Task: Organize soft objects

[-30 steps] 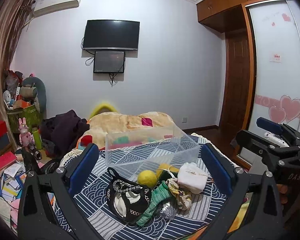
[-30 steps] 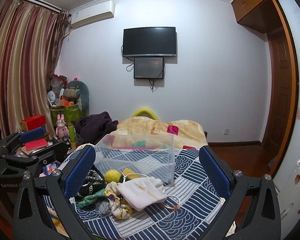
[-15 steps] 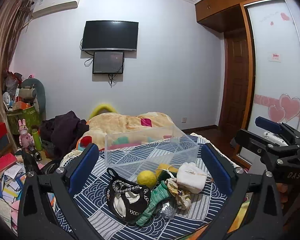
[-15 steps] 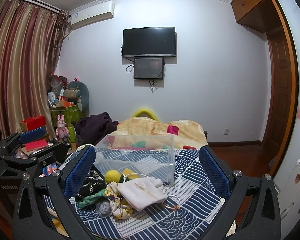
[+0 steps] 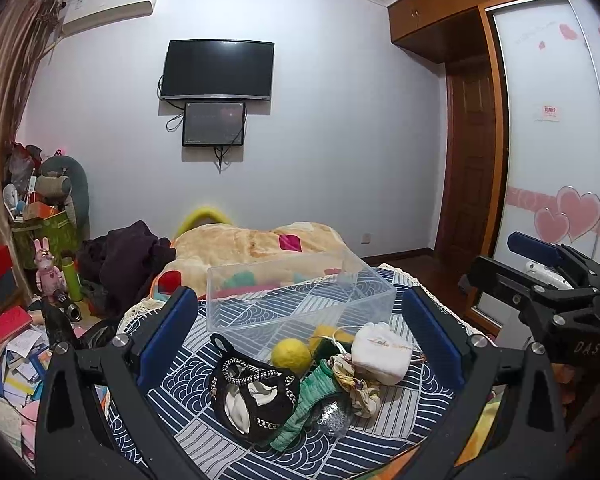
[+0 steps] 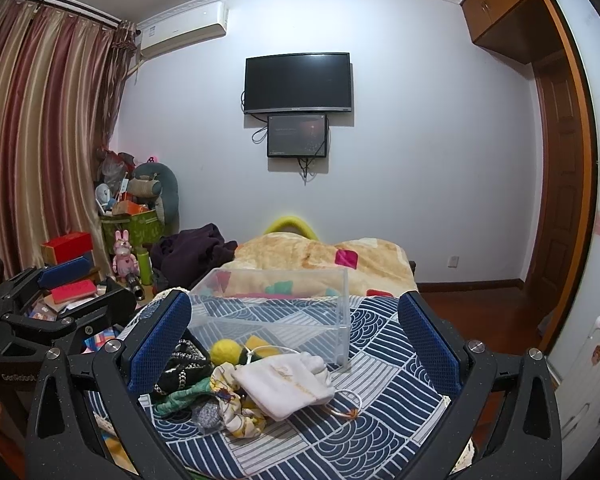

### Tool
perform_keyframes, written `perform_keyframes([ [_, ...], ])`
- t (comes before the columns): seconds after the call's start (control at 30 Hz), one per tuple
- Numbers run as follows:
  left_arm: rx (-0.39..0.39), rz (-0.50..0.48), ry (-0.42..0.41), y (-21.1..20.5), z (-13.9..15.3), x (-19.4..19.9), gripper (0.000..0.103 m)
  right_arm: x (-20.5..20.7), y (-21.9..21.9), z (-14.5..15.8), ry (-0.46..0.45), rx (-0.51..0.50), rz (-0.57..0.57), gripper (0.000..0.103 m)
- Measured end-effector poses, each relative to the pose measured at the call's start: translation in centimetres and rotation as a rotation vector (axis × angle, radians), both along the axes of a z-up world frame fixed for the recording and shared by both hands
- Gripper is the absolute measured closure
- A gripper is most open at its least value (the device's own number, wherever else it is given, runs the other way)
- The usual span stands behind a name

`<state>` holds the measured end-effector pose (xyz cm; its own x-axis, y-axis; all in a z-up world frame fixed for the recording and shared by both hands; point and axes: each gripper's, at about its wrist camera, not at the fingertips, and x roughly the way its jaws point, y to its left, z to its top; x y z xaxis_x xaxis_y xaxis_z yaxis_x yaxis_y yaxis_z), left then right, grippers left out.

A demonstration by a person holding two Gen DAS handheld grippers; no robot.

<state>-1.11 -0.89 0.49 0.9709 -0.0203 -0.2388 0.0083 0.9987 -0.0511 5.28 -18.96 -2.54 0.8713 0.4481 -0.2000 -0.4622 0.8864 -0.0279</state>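
A pile of soft things lies on a blue patterned cloth (image 5: 400, 420): a black chain bag (image 5: 252, 396), a yellow felt ball (image 5: 291, 354), a green cloth (image 5: 308, 404), a white drawstring pouch (image 5: 382, 356) and a patterned scarf (image 5: 358, 384). An empty clear plastic box (image 5: 296, 300) stands just behind them. My left gripper (image 5: 300, 336) is open, held above and in front of the pile. My right gripper (image 6: 296, 332) is open too, over the pouch (image 6: 286, 380), ball (image 6: 225, 351) and box (image 6: 276, 312).
A blanket-covered bed (image 5: 256, 248) and dark clothes (image 5: 128, 256) lie behind the box. Boxes, books and toys (image 5: 16, 320) clutter the floor at left. A wardrobe (image 5: 548, 160) and door (image 5: 468, 184) stand at right. The right gripper shows at the right edge of the left wrist view (image 5: 560, 292).
Both views have shifted only slightly. Both grippers stay open and nothing in the pile has moved.
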Motion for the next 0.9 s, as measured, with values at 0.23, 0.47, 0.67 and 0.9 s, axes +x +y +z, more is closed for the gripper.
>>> perform_keyframes([
  [0.23,-0.001,-0.010,0.022,0.3,-0.7,0.8,0.000,0.5,0.0,-0.7,0.029,0.002,0.009,0.000],
  [0.47,-0.025,-0.027,0.090,1.2,-2.9,2.4,0.000,2.5,-0.4,-2.4,0.121,0.004,0.046,0.000],
  [0.67,-0.063,-0.009,0.209,3.0,-6.1,4.7,0.021,5.0,-0.6,-5.0,0.226,-0.020,0.035,0.006],
  [0.9,-0.091,-0.003,0.297,4.4,-9.0,6.7,0.047,6.4,-0.7,-6.5,0.329,-0.014,0.085,0.026],
])
